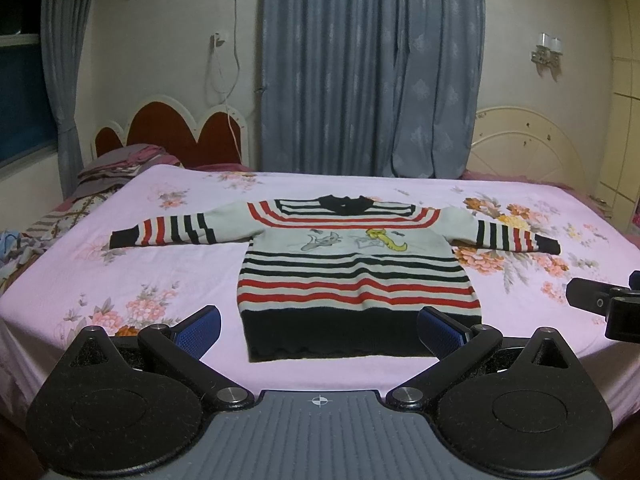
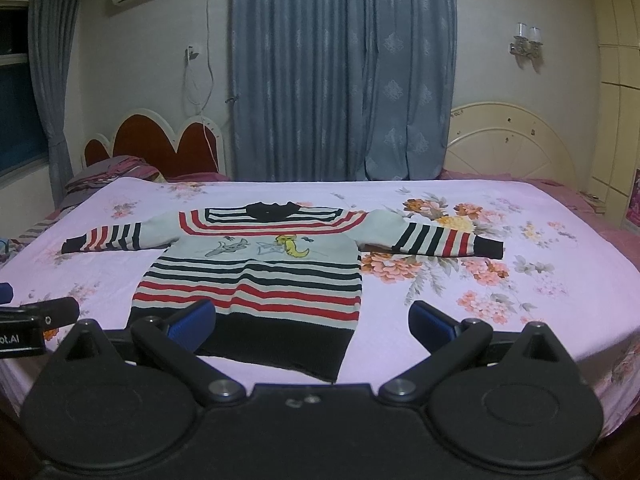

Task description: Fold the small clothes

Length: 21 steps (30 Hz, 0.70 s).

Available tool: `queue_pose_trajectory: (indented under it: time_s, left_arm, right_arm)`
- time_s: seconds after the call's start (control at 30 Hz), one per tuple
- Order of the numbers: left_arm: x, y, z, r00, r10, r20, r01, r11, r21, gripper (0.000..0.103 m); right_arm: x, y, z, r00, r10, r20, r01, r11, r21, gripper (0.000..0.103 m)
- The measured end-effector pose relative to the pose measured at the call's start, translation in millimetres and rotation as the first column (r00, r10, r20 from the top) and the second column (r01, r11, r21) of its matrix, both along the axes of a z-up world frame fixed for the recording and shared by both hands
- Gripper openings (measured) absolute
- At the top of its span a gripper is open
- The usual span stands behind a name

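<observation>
A small striped sweater [image 1: 352, 268], white with red and black bands and a cartoon print, lies flat and face up on the pink floral bedsheet [image 1: 168, 280], both sleeves spread out sideways. It also shows in the right wrist view [image 2: 256, 276]. My left gripper [image 1: 318, 330] is open and empty, hovering just in front of the sweater's black hem. My right gripper [image 2: 312, 326] is open and empty, over the hem's right corner. Each gripper's edge shows in the other's view.
The bed's near edge runs just under both grippers. Folded bedding and a pillow [image 1: 120, 164] lie at the far left by a red headboard [image 1: 172, 132]. A cream headboard [image 1: 524, 144] and blue curtains [image 1: 368, 68] stand behind the bed.
</observation>
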State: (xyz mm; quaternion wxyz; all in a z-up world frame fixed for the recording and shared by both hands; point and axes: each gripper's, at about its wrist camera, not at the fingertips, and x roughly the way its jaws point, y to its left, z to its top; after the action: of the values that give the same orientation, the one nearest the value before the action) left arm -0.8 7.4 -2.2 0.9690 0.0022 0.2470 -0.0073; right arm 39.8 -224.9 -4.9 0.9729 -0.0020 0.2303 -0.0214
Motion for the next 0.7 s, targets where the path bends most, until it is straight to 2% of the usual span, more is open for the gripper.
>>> queue_pose_trajectory:
  time_s: [0.7]
  left_arm:
    - [4.6, 0.0, -1.3, 1.0, 0.006, -0.006, -0.006, 1.0, 0.004, 0.103]
  right_arm:
    - [1.0, 1.2, 2.2, 1.0, 0.006, -0.003, -0.006, 1.0, -0.001, 0.102]
